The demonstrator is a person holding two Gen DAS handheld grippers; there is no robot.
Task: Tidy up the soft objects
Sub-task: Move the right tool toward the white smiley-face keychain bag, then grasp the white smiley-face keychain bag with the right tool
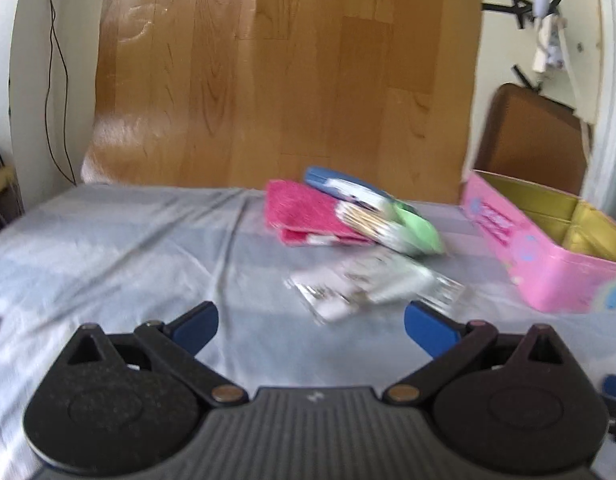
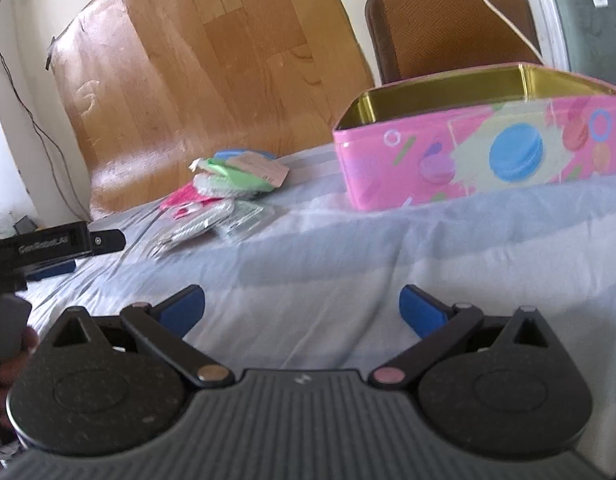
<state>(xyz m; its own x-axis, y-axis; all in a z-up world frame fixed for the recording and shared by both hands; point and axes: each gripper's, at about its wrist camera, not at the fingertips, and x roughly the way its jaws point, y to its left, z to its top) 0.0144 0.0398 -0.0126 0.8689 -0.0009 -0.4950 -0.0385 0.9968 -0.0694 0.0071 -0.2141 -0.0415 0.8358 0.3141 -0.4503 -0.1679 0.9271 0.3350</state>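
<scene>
Soft packets lie just ahead and slightly right of the spread, empty left gripper, nearer than the right gripper, also spread and empty

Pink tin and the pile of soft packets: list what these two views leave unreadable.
- Pink tin: its floor is hidden by its own front wall in the right wrist view; cut off by the right edge in the left wrist view.
- Clear packet: motion blur smears its print in the left wrist view.
- Pile: lower packets covered by upper ones.
</scene>
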